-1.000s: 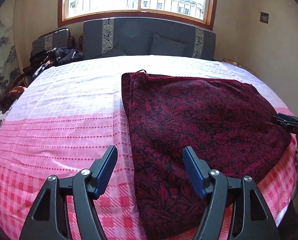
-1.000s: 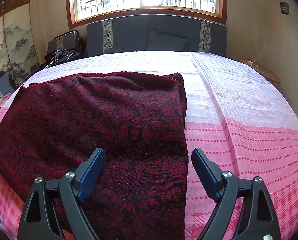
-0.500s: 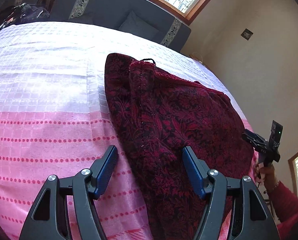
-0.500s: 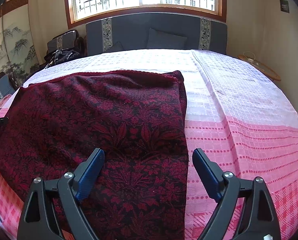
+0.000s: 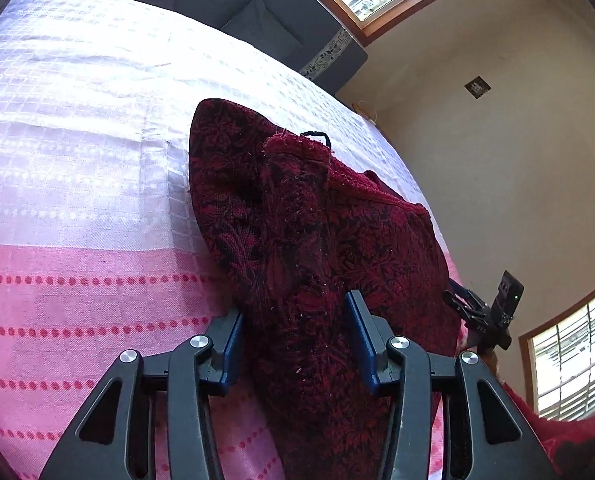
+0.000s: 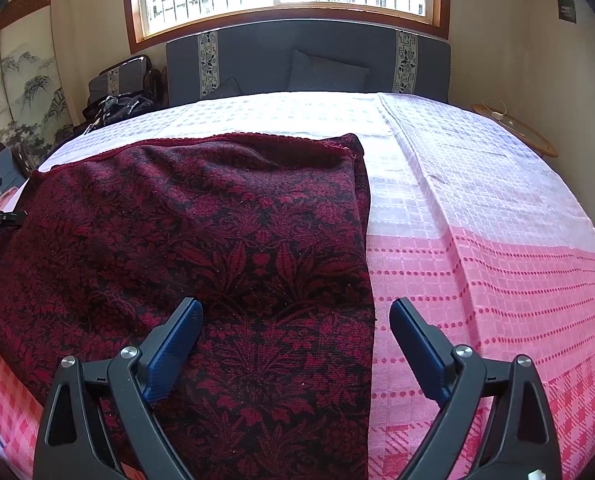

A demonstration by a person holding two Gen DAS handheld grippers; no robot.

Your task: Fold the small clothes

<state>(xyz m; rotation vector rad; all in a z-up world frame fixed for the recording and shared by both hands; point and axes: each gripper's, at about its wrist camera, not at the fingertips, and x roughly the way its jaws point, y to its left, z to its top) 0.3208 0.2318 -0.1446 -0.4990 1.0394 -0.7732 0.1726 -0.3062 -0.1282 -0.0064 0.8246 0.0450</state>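
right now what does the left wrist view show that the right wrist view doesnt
Only the left wrist view shows the left gripper closing around a raised fold of the dark red patterned garment, plus a second window low on the right. Only the right wrist view shows the right gripper, its jaws opening above the garment's right edge, a landscape-painted screen and a round wooden tray. Both share the garment, the pink and white bedspread, the grey headboard and the window behind it.
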